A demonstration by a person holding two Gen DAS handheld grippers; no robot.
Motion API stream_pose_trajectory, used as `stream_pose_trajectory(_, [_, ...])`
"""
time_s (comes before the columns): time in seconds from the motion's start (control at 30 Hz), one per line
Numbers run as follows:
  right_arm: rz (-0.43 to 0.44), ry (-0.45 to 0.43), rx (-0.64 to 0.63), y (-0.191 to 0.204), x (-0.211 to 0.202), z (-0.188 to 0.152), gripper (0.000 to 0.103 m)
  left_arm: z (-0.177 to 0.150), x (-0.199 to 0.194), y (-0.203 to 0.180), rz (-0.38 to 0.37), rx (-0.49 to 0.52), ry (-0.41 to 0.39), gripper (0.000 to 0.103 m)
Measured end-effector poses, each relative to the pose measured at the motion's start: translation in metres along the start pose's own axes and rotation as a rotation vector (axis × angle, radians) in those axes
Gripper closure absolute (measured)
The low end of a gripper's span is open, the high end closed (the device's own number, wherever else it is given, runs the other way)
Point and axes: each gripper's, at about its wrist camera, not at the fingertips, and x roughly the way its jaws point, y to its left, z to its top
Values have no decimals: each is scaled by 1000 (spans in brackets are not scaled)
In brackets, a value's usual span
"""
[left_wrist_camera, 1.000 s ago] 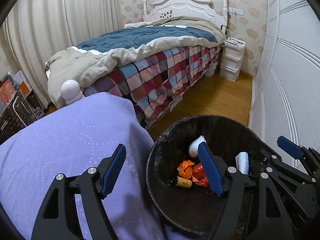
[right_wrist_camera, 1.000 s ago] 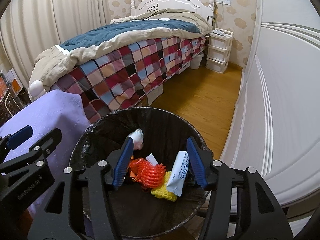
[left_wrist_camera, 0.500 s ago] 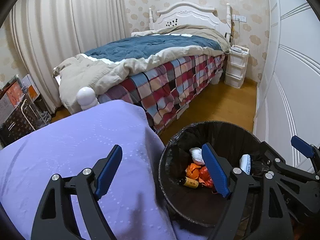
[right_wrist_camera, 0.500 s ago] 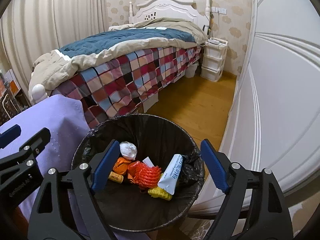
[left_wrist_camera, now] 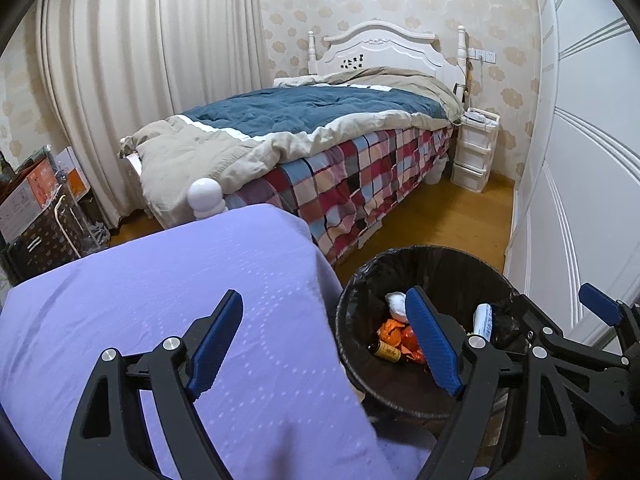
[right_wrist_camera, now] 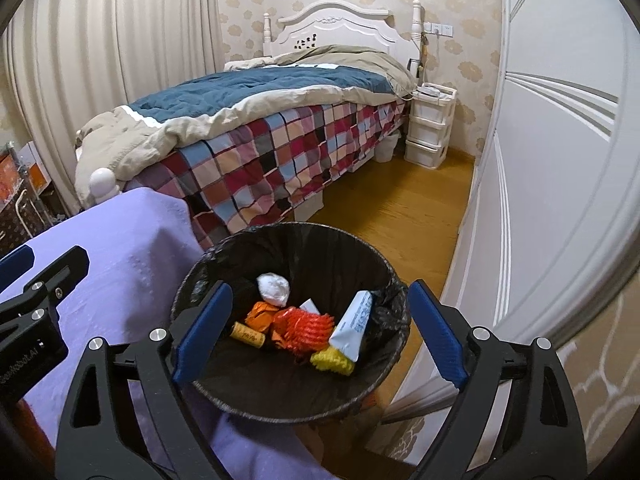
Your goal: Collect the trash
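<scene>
- Left wrist: left gripper (left_wrist_camera: 324,340) spread wide, holding nothing, over the purple cloth (left_wrist_camera: 160,300) edge just left of the trash bin (left_wrist_camera: 360,300). Bare wood floor (left_wrist_camera: 452,216) beyond bin.
- Right wrist: right gripper (right_wrist_camera: 320,332) spread wide, empty, above the bin rim (right_wrist_camera: 280,230); trash inside: white wad (right_wrist_camera: 273,289), orange net (right_wrist_camera: 306,326), tube (right_wrist_camera: 354,326). White wardrobe (right_wrist_camera: 540,180) close right of bin.

A black-lined bin (right_wrist_camera: 280,240) stands upright on the floor, holding a tube (right_wrist_camera: 354,326), orange netting (right_wrist_camera: 306,326) and a white wad (right_wrist_camera: 273,289).
</scene>
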Motion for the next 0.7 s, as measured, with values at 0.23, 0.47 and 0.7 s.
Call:
stream_pose_trajectory(0.23, [22,-28,-24,12,-31,-8,15,-14,-25,11,12,-18,-13,22])
stream_pose_trajectory(0.47, [42,-59,-46,21,-56,-13,15,-24,-49,29,35,-48,-32,21])
stream_pose_trajectory(0.7, [57,-87,-60,27,-74,-15,15,-26,-62,40,46,-71,-45,21])
